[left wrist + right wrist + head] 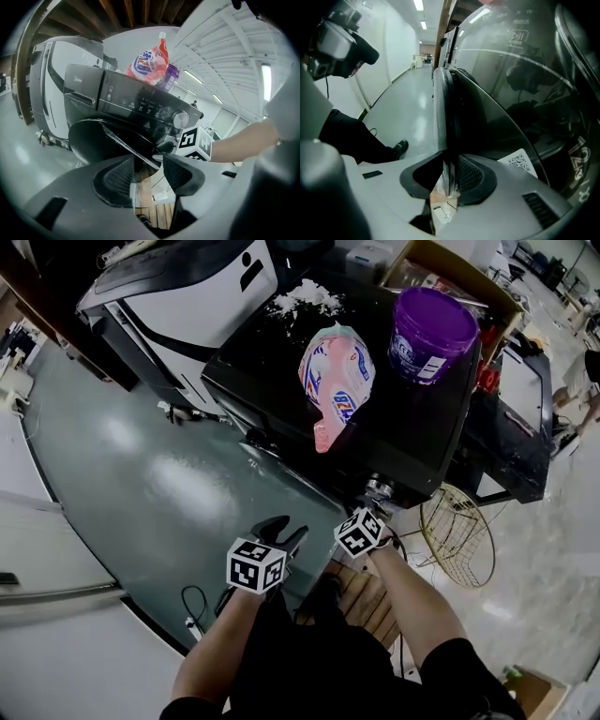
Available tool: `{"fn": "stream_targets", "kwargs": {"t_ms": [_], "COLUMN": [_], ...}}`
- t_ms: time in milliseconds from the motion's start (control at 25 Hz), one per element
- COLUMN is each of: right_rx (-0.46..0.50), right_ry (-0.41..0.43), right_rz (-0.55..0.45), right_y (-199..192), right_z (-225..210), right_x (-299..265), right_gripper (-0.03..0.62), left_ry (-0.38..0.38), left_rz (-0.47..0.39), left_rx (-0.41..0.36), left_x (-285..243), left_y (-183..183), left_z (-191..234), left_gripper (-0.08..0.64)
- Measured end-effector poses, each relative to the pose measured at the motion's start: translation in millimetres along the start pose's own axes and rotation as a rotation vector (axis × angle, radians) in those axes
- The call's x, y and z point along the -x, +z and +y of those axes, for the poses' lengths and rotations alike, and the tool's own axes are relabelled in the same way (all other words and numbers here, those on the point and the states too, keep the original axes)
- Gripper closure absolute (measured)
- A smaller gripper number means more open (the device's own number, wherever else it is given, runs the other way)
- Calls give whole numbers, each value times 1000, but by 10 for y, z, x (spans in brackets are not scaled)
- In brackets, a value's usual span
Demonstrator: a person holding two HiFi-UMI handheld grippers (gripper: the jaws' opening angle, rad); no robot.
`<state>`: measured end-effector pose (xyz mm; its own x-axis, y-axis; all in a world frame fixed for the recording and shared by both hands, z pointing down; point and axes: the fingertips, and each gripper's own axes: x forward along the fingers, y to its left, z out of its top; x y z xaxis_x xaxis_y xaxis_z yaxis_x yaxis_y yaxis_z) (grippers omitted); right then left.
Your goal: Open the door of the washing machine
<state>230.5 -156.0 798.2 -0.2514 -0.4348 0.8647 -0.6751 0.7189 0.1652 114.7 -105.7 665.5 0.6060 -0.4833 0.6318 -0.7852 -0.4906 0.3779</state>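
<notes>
This is a warehouse hall or appliance test shop, not a home. Ahead of the left gripper (147,161) stands a washer (131,98) with a second machine (51,84) to its left. Pallet slats (154,213) lie below the jaws. Overhead are a white ribbed roof (225,51), strip lights (267,82) and bare beams (126,11). Past the right gripper (449,176), left of the door (487,108), a glossy grey floor (412,108) runs down a long aisle beside a white wall (393,42). A wire basket (459,535) sits right of that gripper, and a cardboard box (450,263) lies farther ahead.
</notes>
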Motion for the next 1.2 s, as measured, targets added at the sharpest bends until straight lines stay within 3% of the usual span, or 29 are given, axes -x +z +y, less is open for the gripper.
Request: {"fn": "stream_targets", "kwargs": {"t_ms": [160,440,560,1200], "right_rx": [32,-125,-104,-92], "right_ry": [53,47,11,10], "right_rz": [30,15,18,-7], "right_y": [-37,-17,-7,-10], "right_z": [10,-17,-10,-10], "right_x": [6,57,95,100], "right_gripper": [506,506,514,512], "left_ry": [12,47,63,65], "left_rz": [-10,-68,-77,-62], "left_rx": [22,90,112,91], "left_x": [88,213,262,277], "left_y": [-75,-106,-131,-89], "left_z": [-32,24,92,148], "left_gripper": [351,356,357,359]}}
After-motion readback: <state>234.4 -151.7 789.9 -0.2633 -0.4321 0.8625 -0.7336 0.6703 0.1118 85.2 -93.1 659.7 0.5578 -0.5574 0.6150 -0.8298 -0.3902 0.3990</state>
